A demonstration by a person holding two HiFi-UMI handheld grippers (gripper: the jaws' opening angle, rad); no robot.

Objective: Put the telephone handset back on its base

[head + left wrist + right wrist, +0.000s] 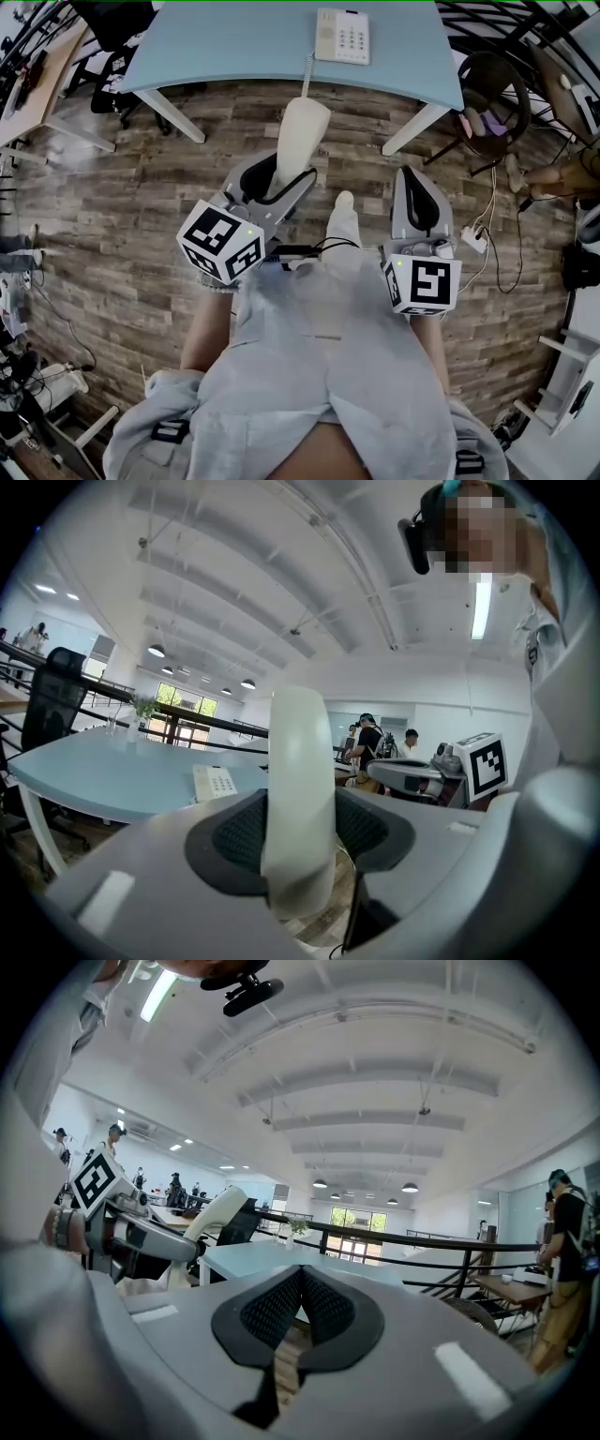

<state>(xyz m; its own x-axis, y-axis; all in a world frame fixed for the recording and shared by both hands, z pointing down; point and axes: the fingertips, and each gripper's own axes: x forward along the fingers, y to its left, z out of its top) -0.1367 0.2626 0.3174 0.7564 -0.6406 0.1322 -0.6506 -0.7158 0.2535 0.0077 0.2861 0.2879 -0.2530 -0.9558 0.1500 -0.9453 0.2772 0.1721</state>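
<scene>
a pale blue rectangular table on slanted white legs spans the upper middle of the head view. a cream push-button telephone base lies flat on it, near its front edge. the table stands on a grey-brown wood-plank floor.

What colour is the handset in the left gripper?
The handset is cream-white, like its base; the head view shows it best.
</scene>
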